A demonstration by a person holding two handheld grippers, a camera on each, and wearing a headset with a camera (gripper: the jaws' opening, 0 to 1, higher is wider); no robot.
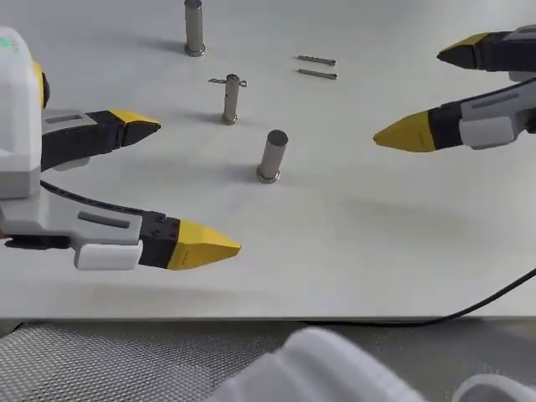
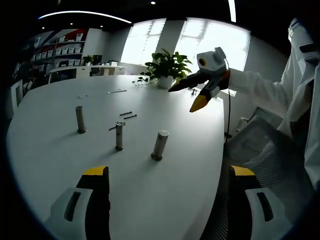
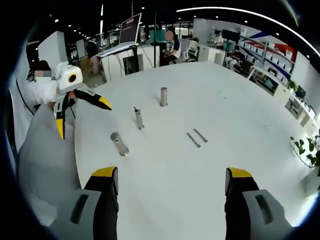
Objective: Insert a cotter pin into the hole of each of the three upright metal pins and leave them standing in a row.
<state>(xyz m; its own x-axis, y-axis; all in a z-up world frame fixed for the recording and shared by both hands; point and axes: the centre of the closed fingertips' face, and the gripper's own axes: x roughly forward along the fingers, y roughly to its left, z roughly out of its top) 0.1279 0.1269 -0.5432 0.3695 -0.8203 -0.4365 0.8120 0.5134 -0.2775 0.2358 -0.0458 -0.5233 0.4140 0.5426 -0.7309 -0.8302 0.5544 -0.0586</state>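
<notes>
Left gripper (image 1: 199, 187) and right gripper (image 1: 408, 97) hang released, empty. Two loose cotter pins (image 1: 316, 67) lie just beyond the three upright metal pins (image 1: 272, 156); the middle one seems already pinned. They look thin, stiff, slippery: pinch one mid-shank

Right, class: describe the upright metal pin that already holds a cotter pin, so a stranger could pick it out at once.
On the white table, three metal pins stand in a slanting row. Take the middle pin. It alone has a cotter pin through its top; the far pin and near pin are bare.
</notes>
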